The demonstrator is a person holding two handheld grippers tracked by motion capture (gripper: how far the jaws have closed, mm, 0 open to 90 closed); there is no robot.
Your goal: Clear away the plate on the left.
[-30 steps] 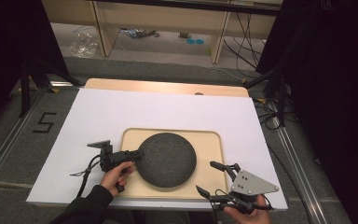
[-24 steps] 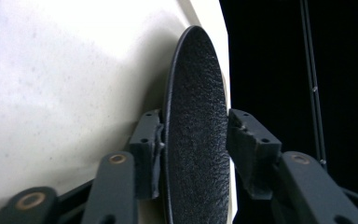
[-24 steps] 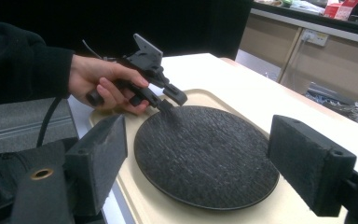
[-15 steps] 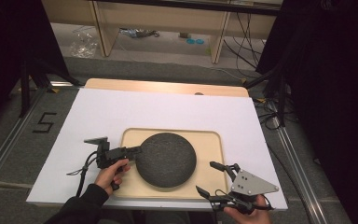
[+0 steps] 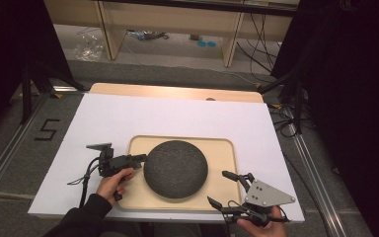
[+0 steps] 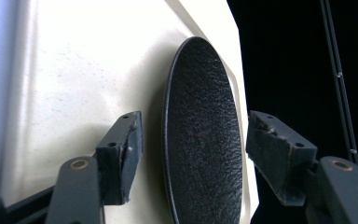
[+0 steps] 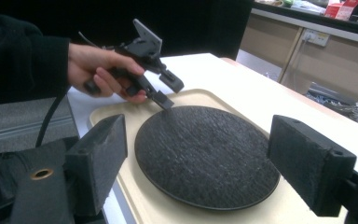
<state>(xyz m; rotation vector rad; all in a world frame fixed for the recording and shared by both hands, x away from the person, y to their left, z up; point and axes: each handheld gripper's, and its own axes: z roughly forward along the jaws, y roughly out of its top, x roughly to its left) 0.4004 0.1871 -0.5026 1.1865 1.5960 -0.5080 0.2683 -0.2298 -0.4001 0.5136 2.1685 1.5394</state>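
My left tongs [image 5: 139,159] are wide open around the left edge of the black plate [image 5: 175,168], which lies flat on the tray [image 5: 222,148] mid-frame. My right tongs [image 5: 227,188], lower right, are open and empty. If I pinch badly, the plate may slip.

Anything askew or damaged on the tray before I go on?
Nothing stands out. The dark round plate lies flat on the beige tray, with no visible damage or spill. The left gripper is open at its rim.
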